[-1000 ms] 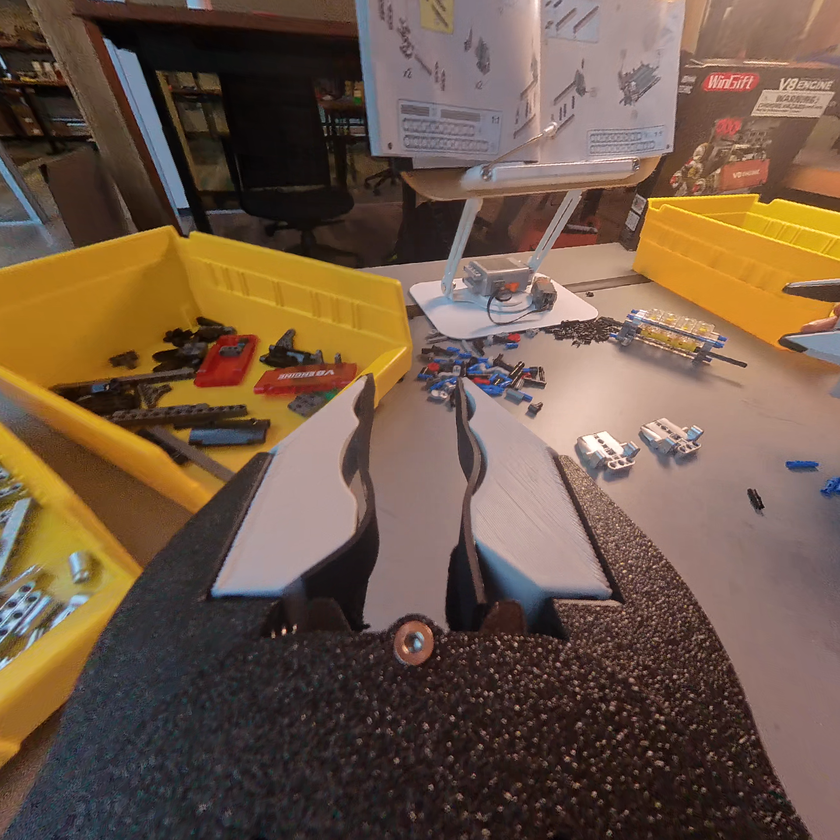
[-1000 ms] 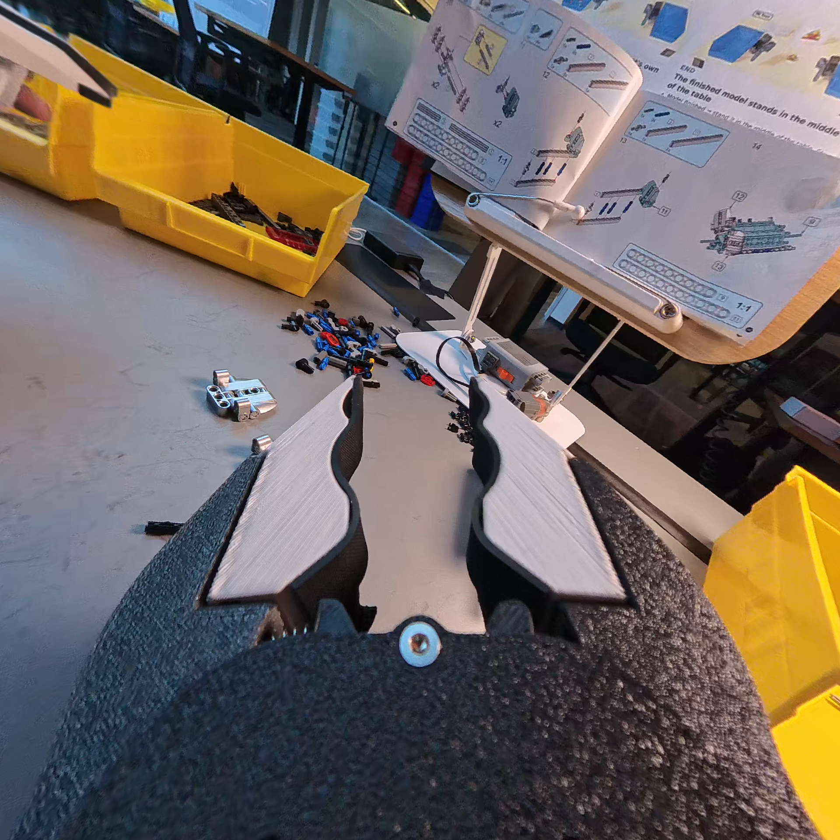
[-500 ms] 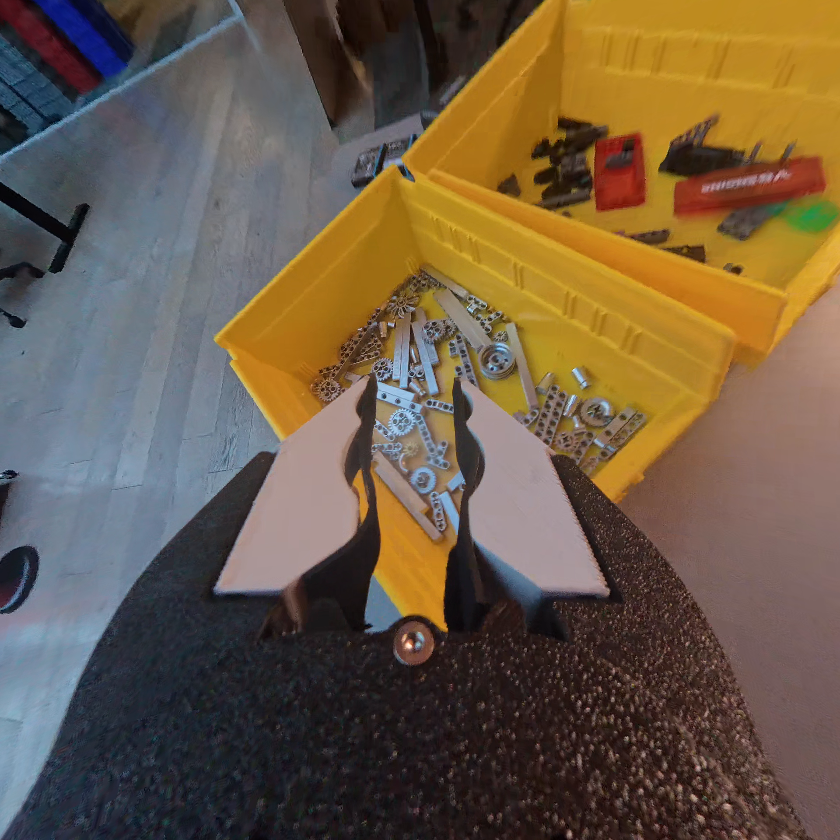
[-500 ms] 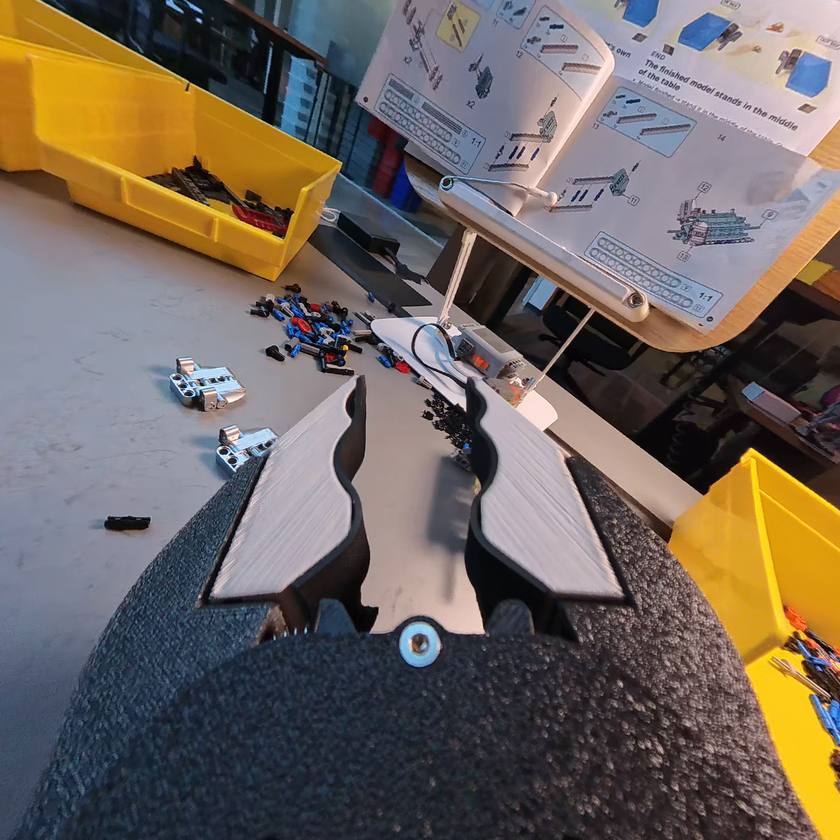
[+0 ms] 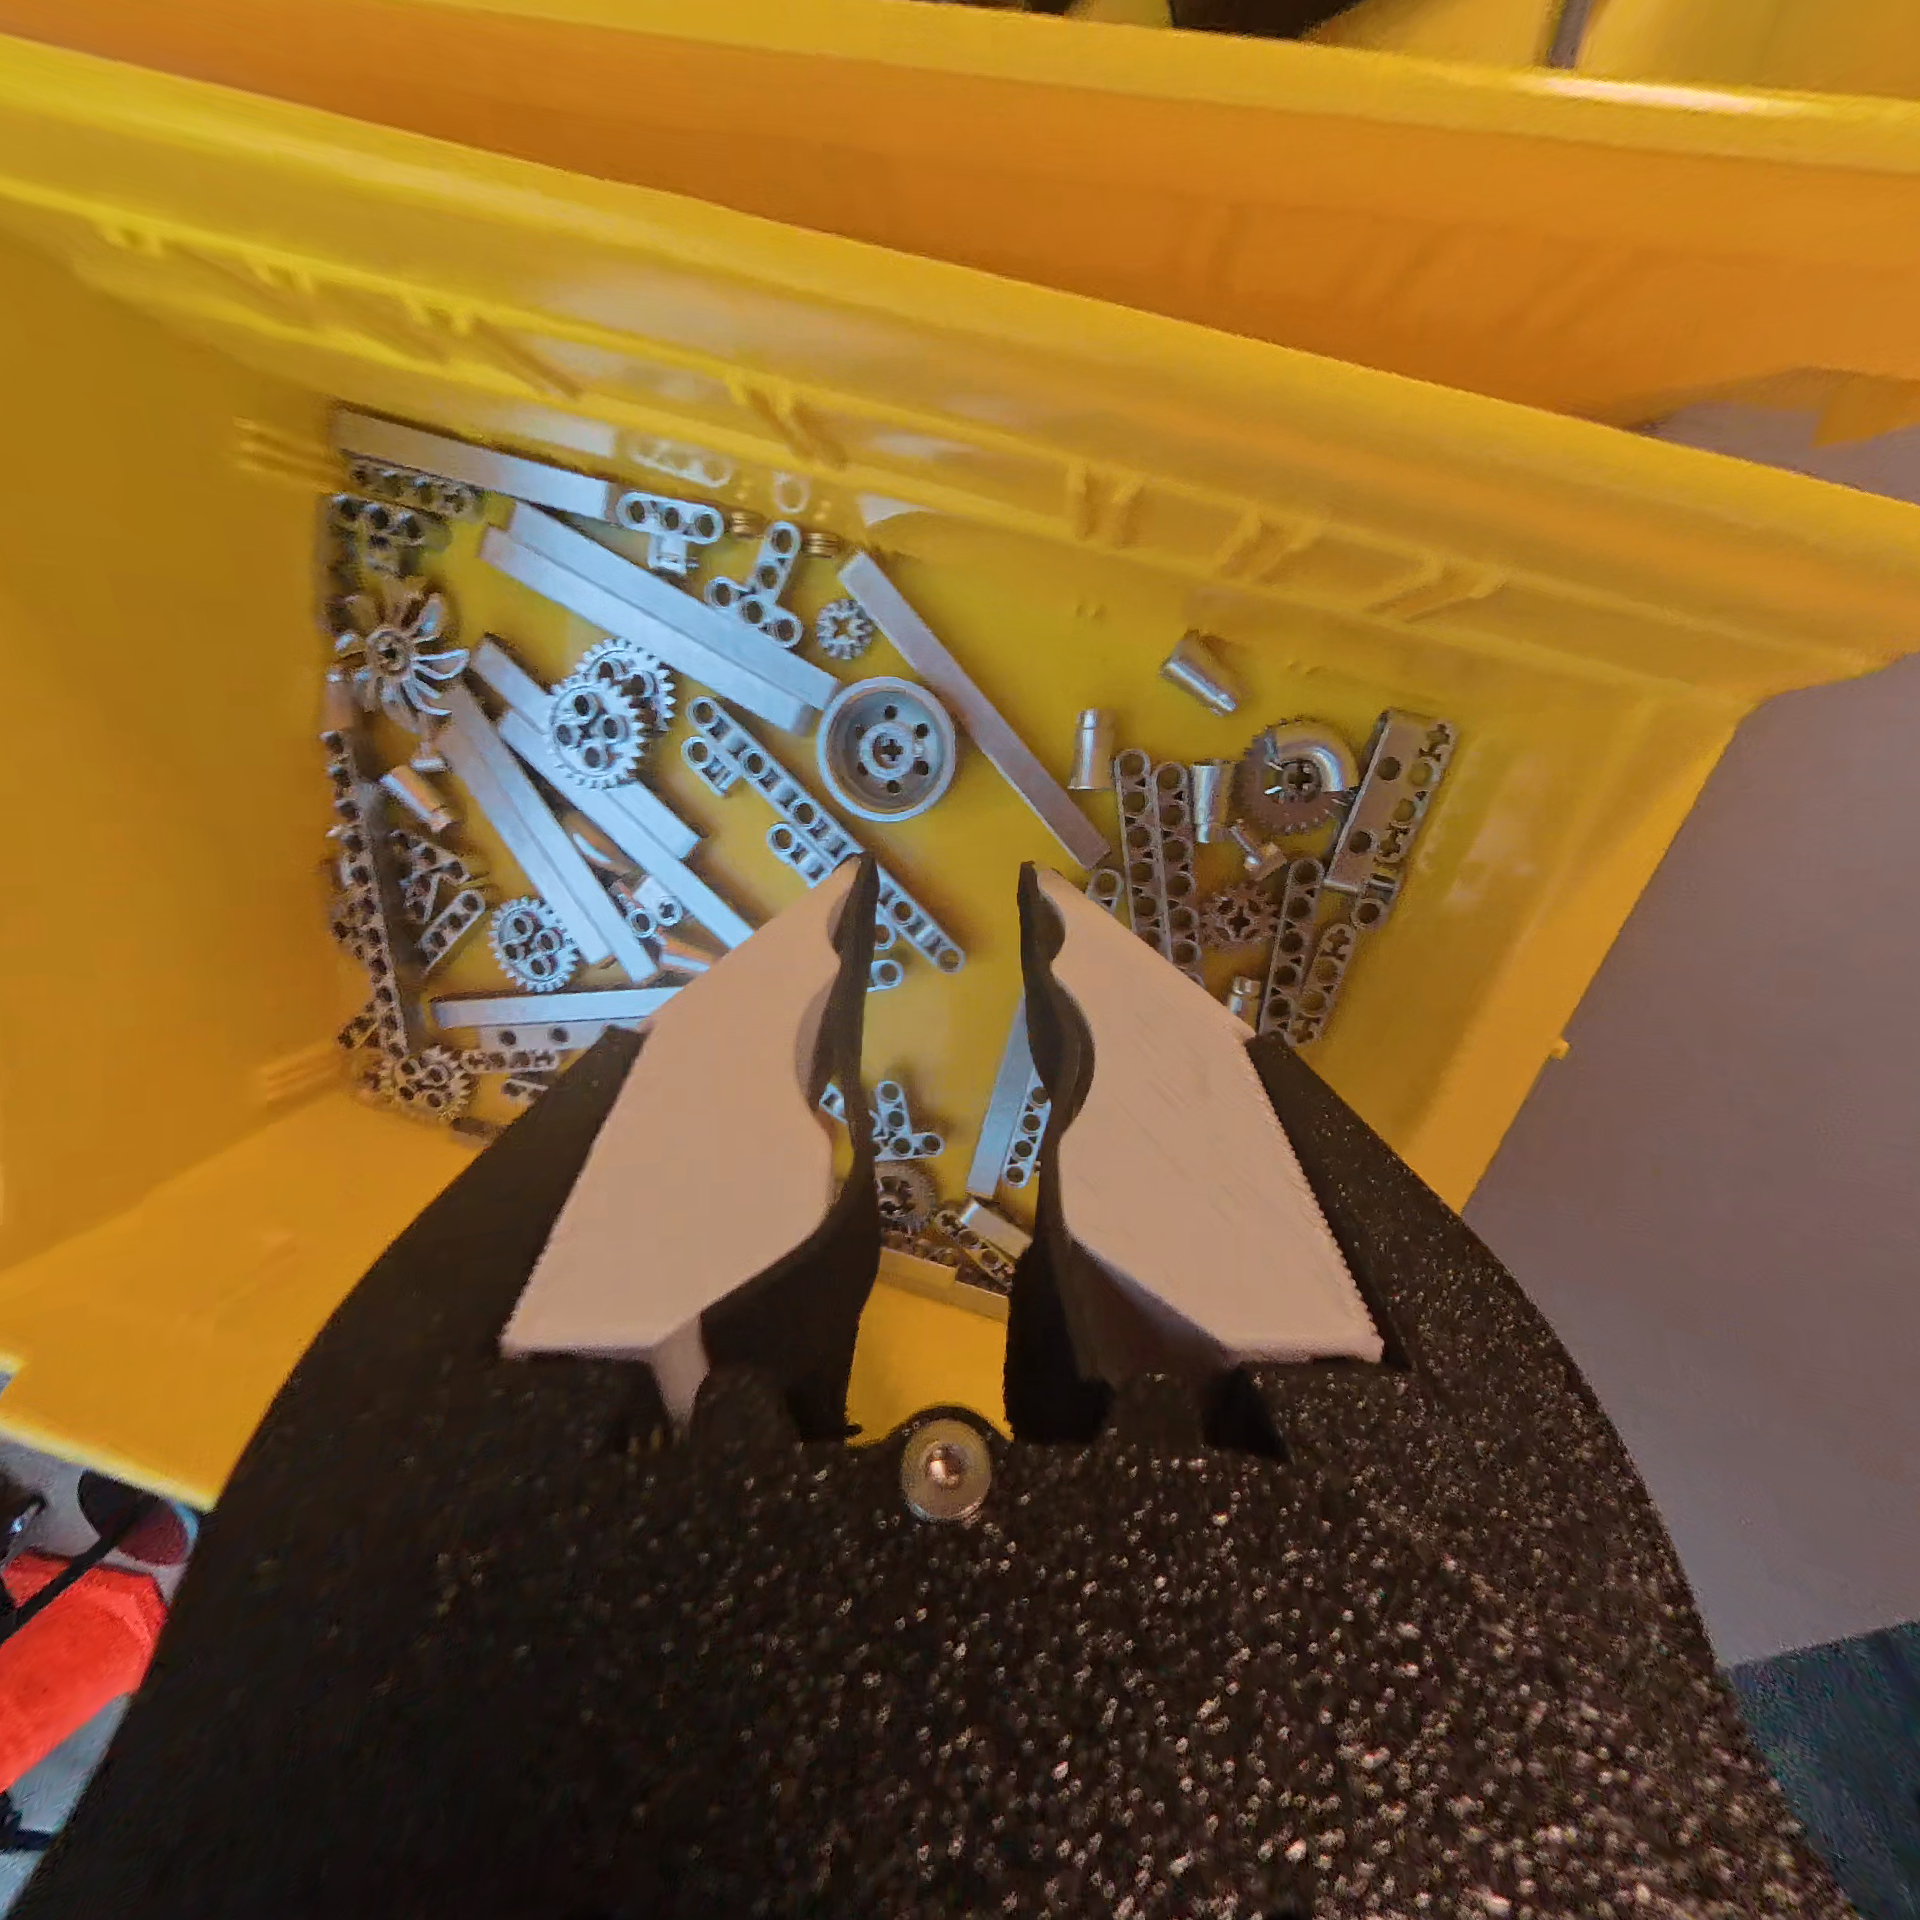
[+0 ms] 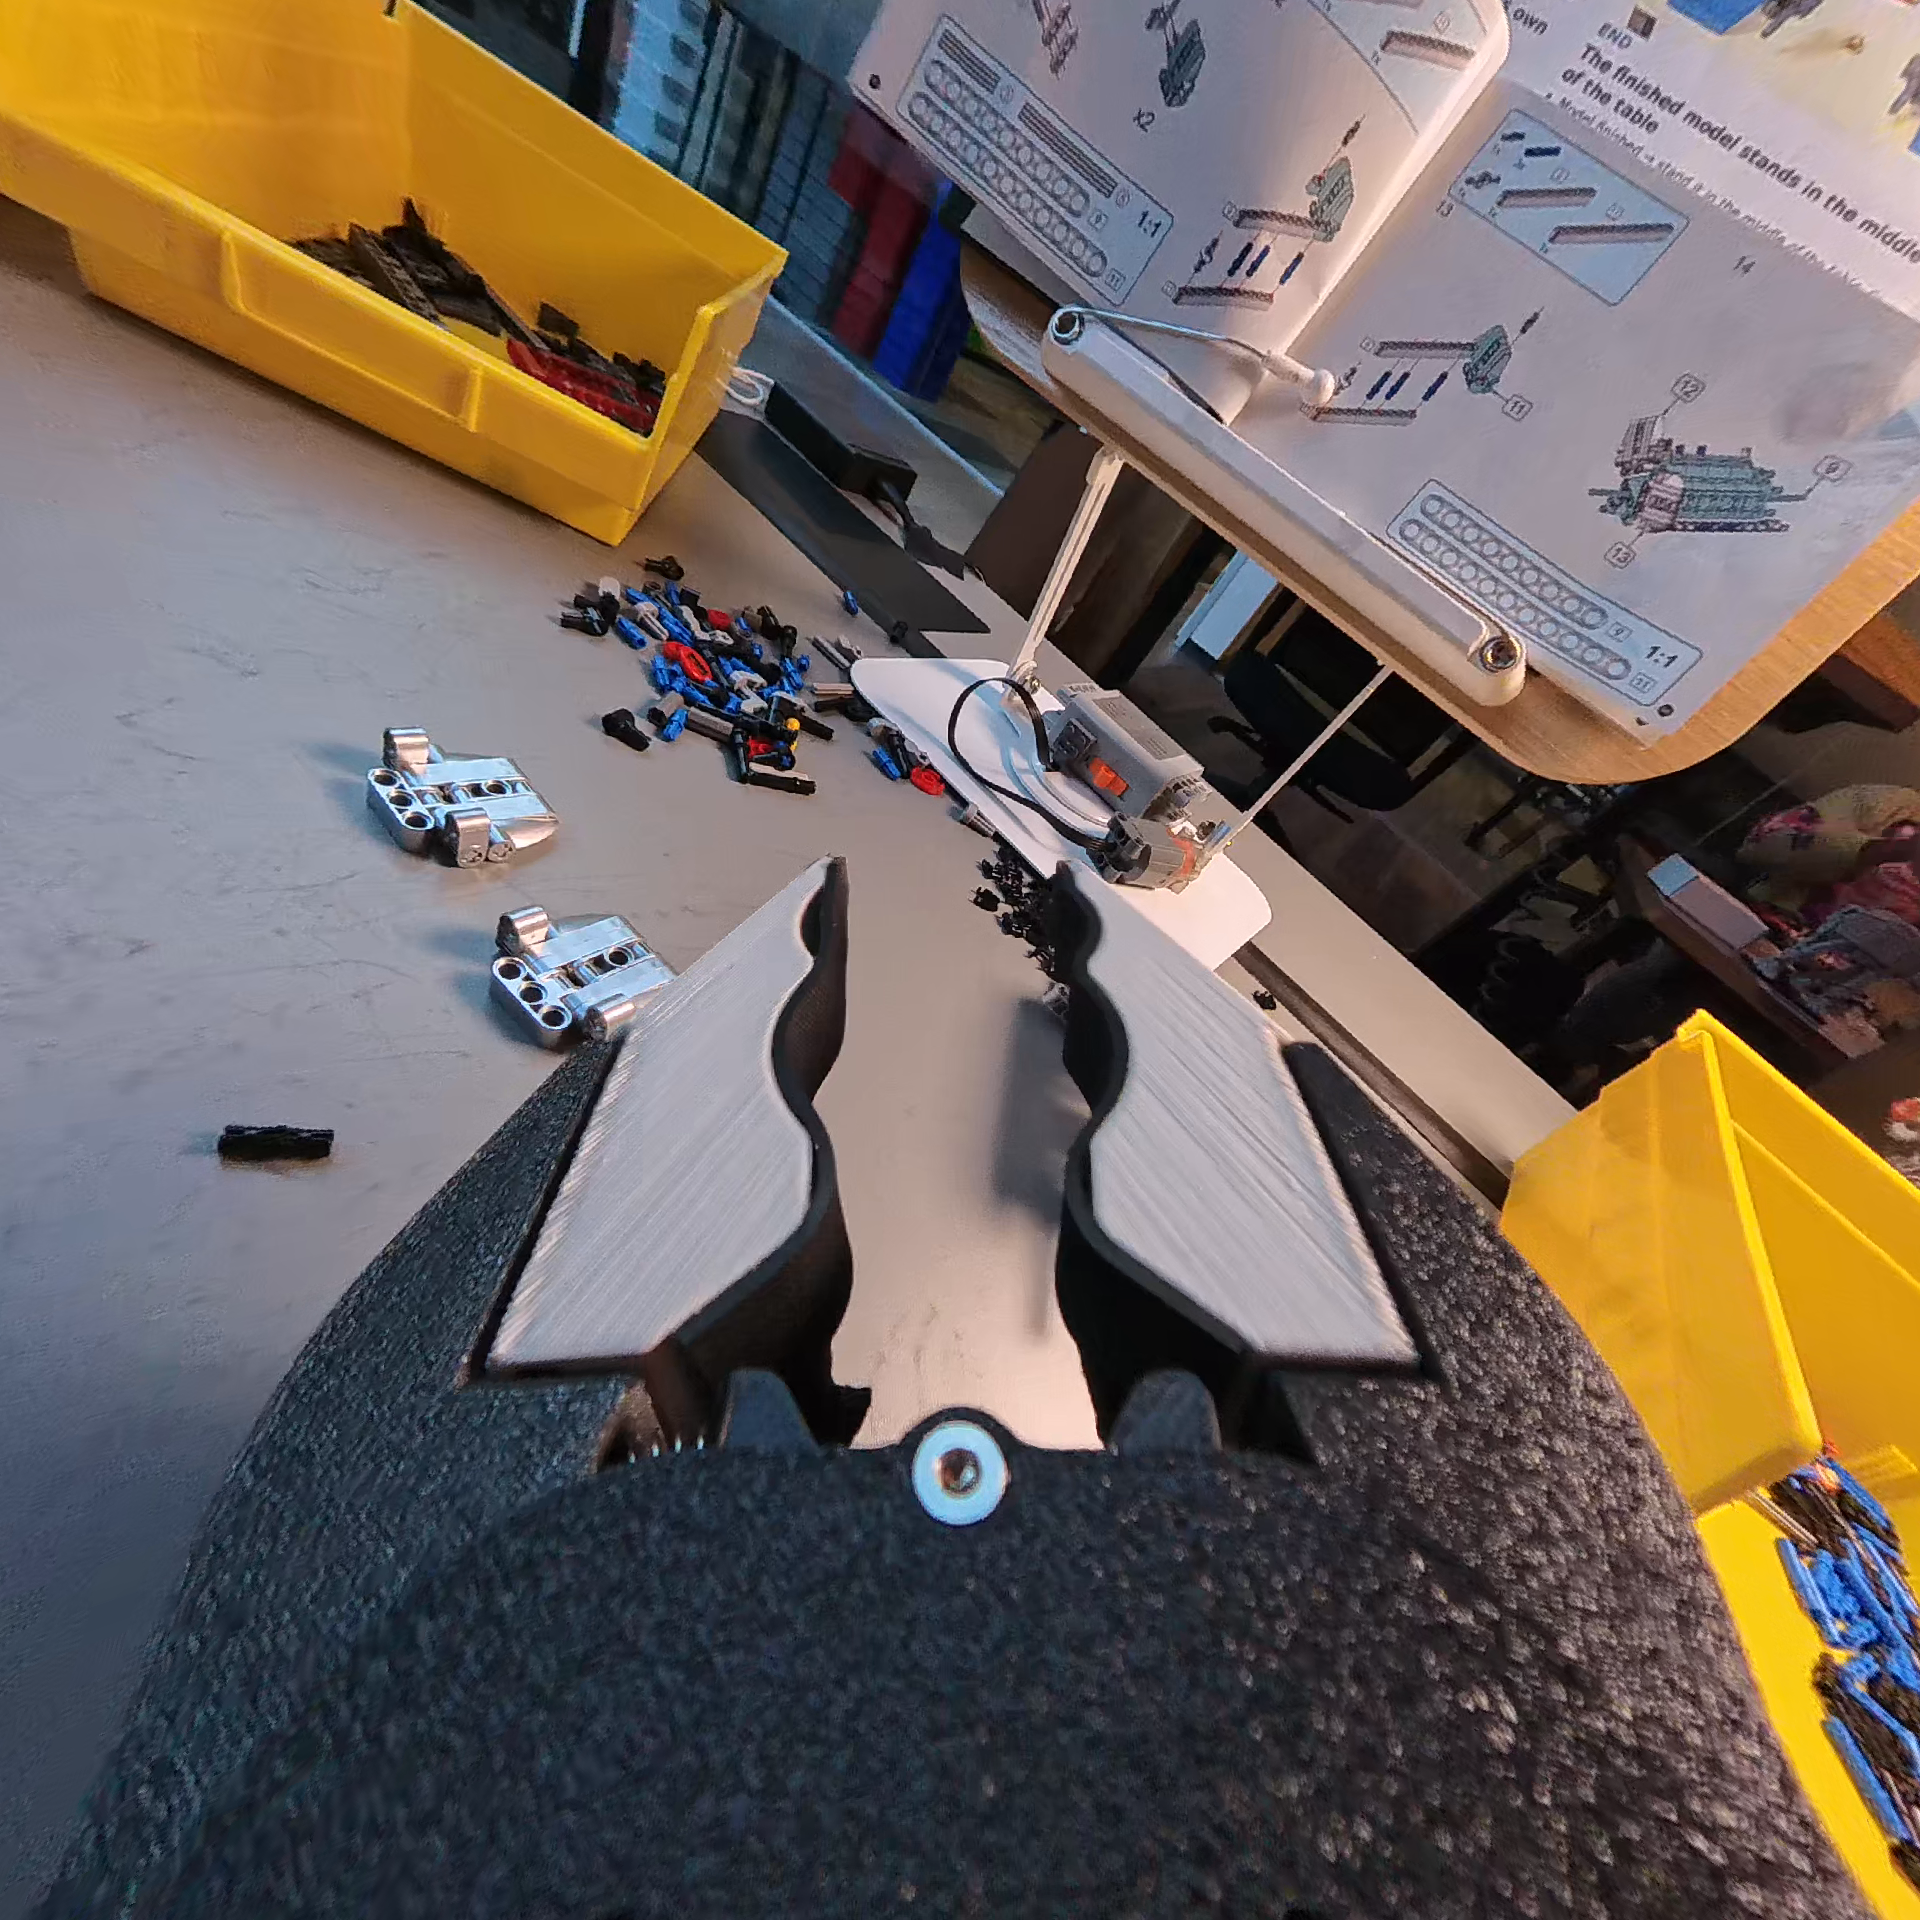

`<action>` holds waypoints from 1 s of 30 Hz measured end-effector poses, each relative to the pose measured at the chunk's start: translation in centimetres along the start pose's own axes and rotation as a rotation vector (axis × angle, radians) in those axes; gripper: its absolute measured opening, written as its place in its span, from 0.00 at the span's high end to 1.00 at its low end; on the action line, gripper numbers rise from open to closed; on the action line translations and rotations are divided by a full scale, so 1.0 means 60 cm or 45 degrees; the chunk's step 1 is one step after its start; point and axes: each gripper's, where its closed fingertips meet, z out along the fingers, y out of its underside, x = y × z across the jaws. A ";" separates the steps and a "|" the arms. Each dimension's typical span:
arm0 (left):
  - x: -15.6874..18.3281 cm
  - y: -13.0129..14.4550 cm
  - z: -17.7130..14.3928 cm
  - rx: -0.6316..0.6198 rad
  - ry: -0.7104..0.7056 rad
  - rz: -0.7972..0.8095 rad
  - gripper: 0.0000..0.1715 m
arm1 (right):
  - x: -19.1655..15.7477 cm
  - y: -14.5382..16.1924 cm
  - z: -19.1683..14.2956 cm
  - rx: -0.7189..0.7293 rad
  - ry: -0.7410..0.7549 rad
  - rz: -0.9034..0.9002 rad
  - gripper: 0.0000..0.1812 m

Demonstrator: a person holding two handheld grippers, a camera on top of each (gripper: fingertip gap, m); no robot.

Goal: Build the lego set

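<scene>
Overhead, both empty hand-held grippers, left (image 5: 940,894) and right (image 6: 945,883), gape above glossy grey toothed gears (image 5: 608,717).

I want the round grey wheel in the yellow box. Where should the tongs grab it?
Probably by its outer rim, coming straight down from above. The grey wheel lies flat in the yellow bin with its round face up, so the left tongs, now open, could close across opposite sides, though a beam touches its left edge.
</scene>
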 end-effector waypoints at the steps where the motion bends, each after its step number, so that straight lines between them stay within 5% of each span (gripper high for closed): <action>1: 0.010 0.002 0.006 -0.020 0.036 0.023 0.85 | 0.002 0.002 0.002 -0.006 0.005 0.004 0.79; 9: 0.043 0.045 0.036 -0.207 0.200 0.127 0.84 | -0.001 0.009 0.013 -0.042 0.013 -0.040 0.79; 17: 0.047 0.039 0.039 -0.196 0.250 0.122 0.85 | -0.004 0.011 0.015 -0.054 0.018 -0.063 0.80; 30: -0.065 0.007 -0.015 -0.065 -0.106 0.044 0.90 | -0.005 0.011 0.014 -0.049 0.019 -0.073 0.80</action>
